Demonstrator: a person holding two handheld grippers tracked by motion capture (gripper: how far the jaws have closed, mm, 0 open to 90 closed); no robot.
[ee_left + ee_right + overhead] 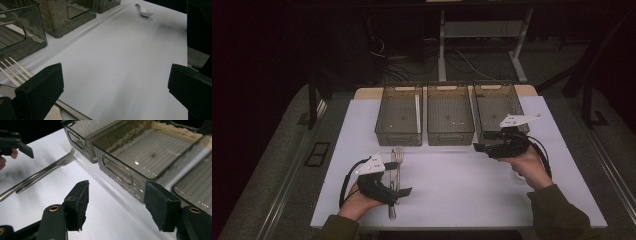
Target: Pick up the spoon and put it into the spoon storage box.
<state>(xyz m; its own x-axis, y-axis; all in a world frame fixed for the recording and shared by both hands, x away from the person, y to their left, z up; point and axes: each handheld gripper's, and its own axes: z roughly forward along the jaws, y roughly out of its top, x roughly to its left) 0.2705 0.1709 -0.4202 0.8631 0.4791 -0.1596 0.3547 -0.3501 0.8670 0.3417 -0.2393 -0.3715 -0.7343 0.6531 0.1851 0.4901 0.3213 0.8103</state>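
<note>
High view: the left gripper [404, 191] rests beside a fork [399, 165] and knife [392, 182]; the right gripper [479, 147] hovers before the bins [449, 134]. Left gripper view: jaws wide, fork [15, 71] alongside. Right gripper view: jaws apart, empty.

A silver fork [399, 159] lies on the white worktop [452, 185]; three smoky-grey translucent bins [450, 120] have ribbed floors; both claws have black jaws.
</note>
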